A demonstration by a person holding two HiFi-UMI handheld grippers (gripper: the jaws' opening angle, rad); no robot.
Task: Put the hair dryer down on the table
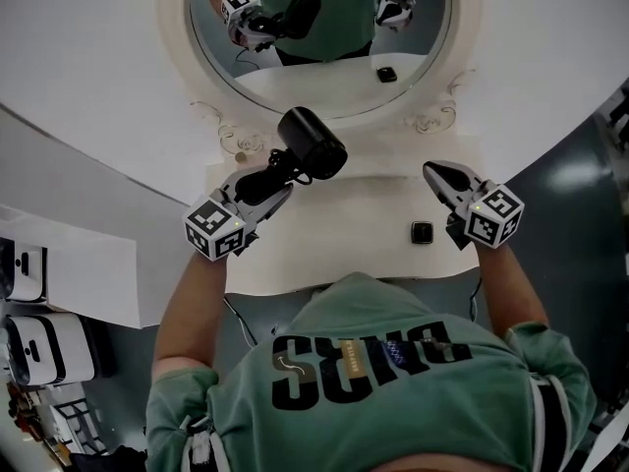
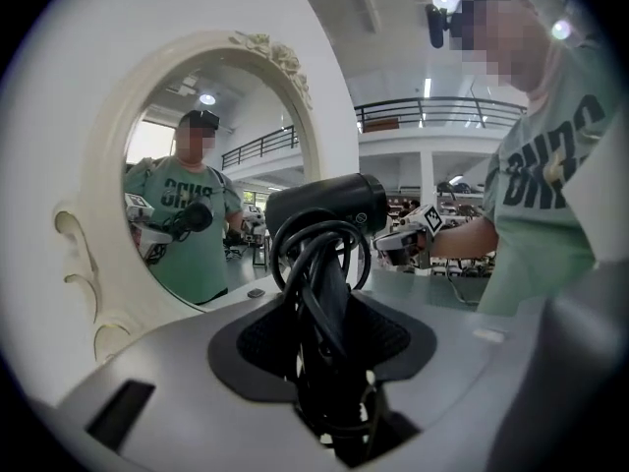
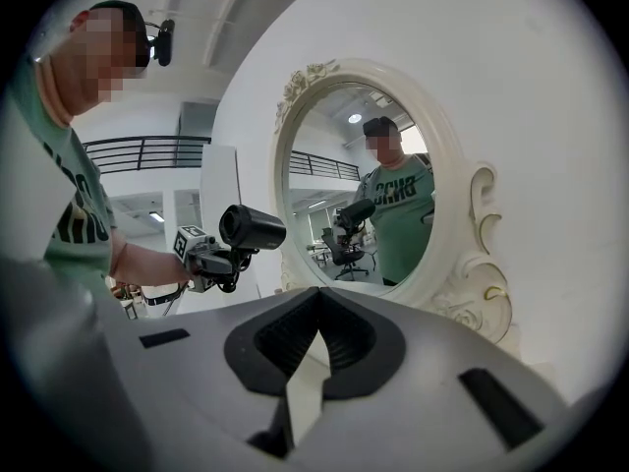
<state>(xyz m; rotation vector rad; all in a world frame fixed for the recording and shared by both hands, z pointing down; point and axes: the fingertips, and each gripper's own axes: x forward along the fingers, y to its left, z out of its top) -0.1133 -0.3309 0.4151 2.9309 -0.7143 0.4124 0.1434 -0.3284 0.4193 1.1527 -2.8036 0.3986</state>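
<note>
The hair dryer sits clamped in the left claw.

Mint-green T-shirt: large dark block letters across the chest, upside down in the head view, about four characters; exact reading uncertain. Small gold and blue print lies over them, too small to read. Same lettering shows reversed in the oval white-framed mirror.

surface: white table | on it: small black square object, right side
</note>
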